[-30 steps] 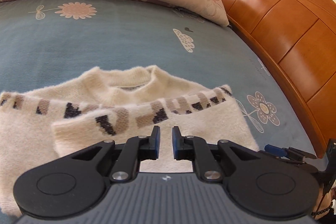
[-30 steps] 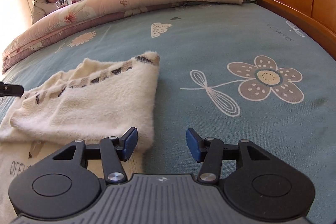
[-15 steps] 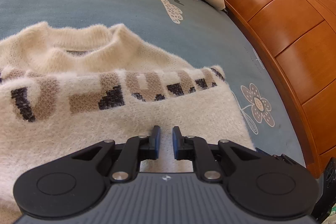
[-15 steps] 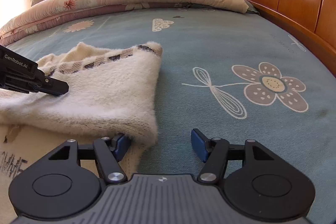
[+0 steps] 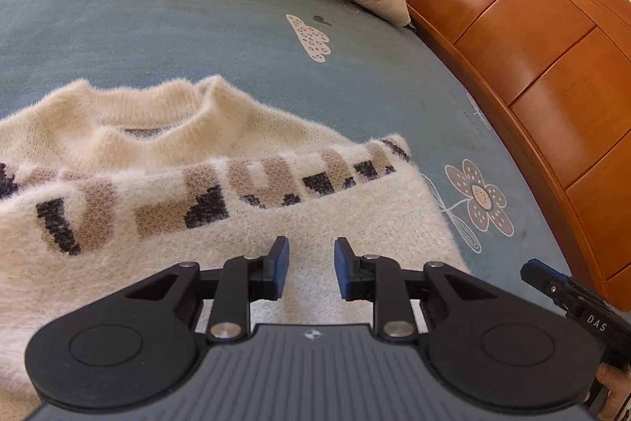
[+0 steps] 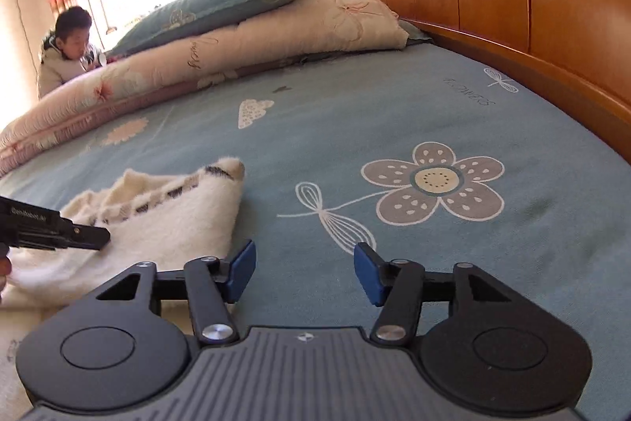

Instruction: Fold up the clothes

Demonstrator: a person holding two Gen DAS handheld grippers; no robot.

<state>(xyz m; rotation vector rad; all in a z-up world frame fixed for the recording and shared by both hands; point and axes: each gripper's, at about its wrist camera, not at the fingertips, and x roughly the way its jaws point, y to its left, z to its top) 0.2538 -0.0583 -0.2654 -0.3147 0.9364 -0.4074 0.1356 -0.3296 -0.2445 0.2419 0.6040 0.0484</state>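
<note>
Left wrist view: since half a second ago the left gripper [image 5: 311, 273] jaws have parted, empty, above the folded sweater [image 5: 244, 223] on the bed [image 5: 197, 26]; right wrist view: right gripper [image 6: 303, 273] jaws wide, empty, beside the sweater [image 6: 169, 219].

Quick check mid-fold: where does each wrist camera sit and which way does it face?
Left wrist: behind the left tool, open, facing the fluffy cream knit sweater and orange wooden headboard; right tool's tip at the right edge.
Right wrist: behind the right tool, open, low over the blue flower-print bedsheet, facing the pillows and window; left tool at the left edge.
Shared: sweater, bedsheet, headboard.
</note>
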